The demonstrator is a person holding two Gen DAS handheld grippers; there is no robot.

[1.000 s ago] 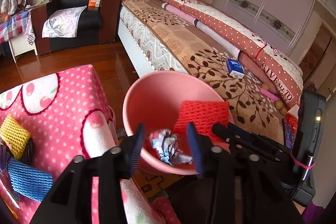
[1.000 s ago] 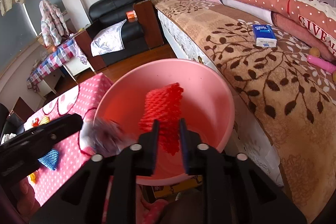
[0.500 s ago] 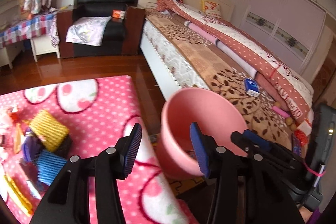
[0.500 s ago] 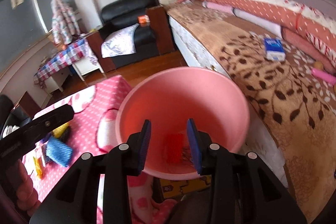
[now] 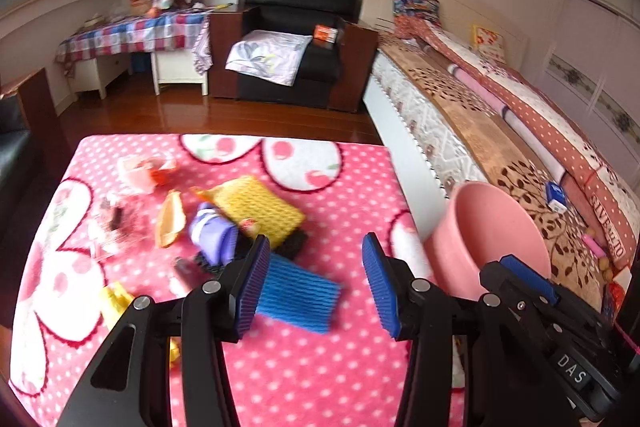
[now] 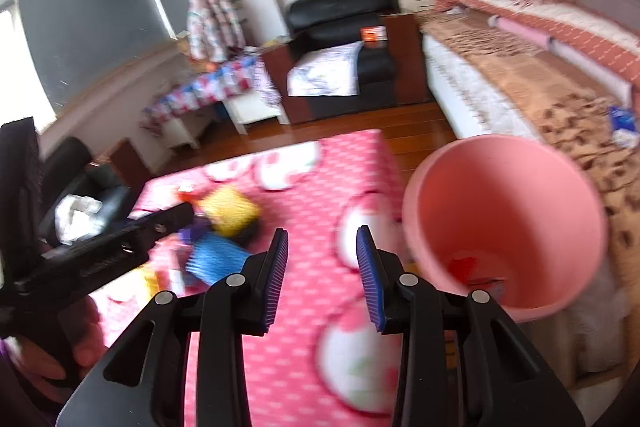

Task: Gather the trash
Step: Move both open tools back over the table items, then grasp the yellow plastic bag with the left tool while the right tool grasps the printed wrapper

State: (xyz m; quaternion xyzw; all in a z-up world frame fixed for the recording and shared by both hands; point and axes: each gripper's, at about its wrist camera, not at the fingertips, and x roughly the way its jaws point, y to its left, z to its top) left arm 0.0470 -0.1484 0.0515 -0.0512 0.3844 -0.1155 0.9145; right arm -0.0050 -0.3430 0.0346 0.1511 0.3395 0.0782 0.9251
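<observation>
Left gripper [image 5: 312, 283] agape, right gripper [image 5: 520, 279] marked "DAS", bedspread [image 5: 608, 239] lettering

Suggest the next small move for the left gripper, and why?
Probably lower the left gripper onto the blue foam net and close. Its jaws are open and empty, the net lies flat on the pink cloth just ahead of them, and the pink bin stands close on the right.

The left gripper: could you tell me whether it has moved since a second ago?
Yes. The left gripper has swung left, away from the pink bucket, and is now over the pink tablecloth.
</observation>
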